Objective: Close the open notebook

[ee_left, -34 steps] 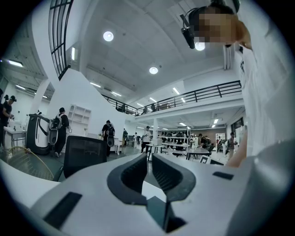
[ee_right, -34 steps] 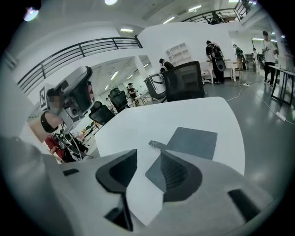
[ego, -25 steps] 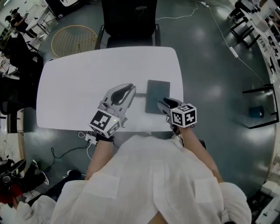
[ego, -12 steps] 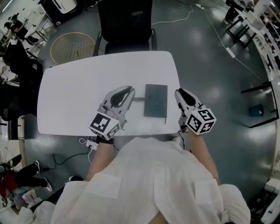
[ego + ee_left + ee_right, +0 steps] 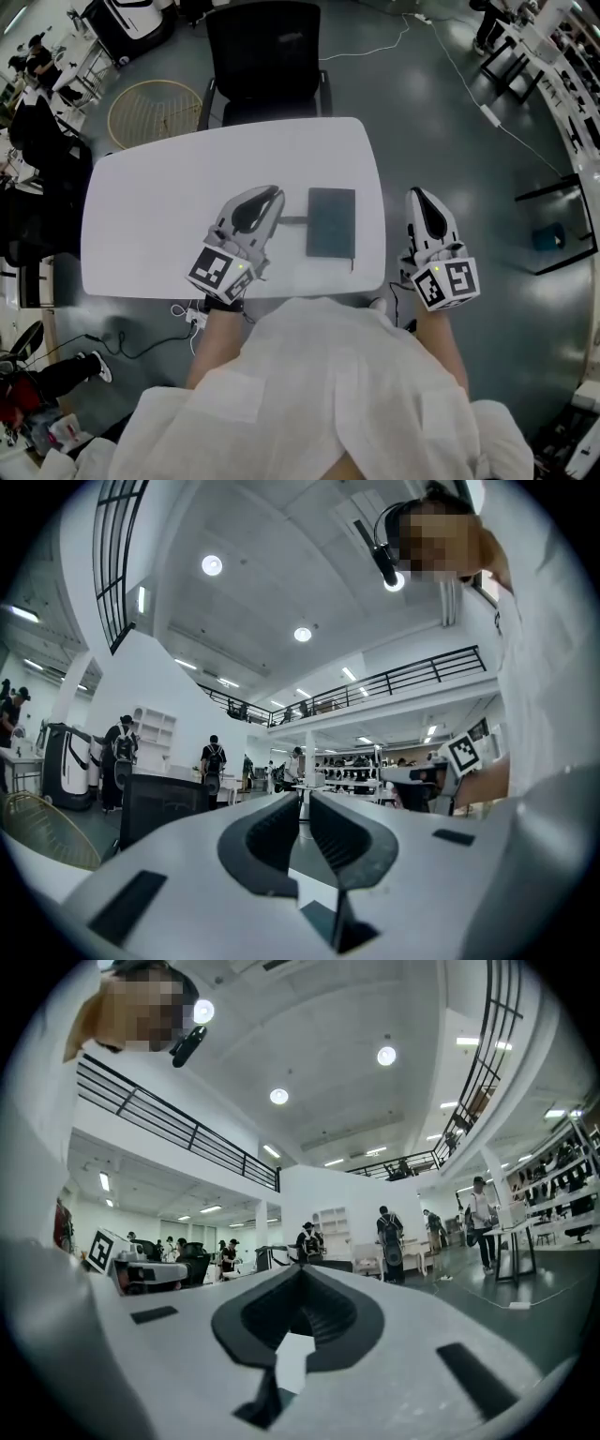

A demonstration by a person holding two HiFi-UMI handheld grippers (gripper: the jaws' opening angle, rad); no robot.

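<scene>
The notebook lies closed and flat on the white table, dark cover up, near the table's right end. A thin dark strip sticks out from its left side. My left gripper hovers just left of the notebook and points away from me. Its jaws stand a narrow gap apart with nothing between them. My right gripper is held up beyond the table's right edge, over the floor and apart from the notebook. It is shut and empty, and its tips meet in the right gripper view.
A black chair stands at the table's far side. A round wire basket sits on the floor at the far left. Cables run across the floor. Desks and people fill the hall at the picture's edges.
My right gripper has lifted from the notebook's near right corner and swung right, past the table edge. The notebook stays closed and still. The left gripper has hardly moved.
</scene>
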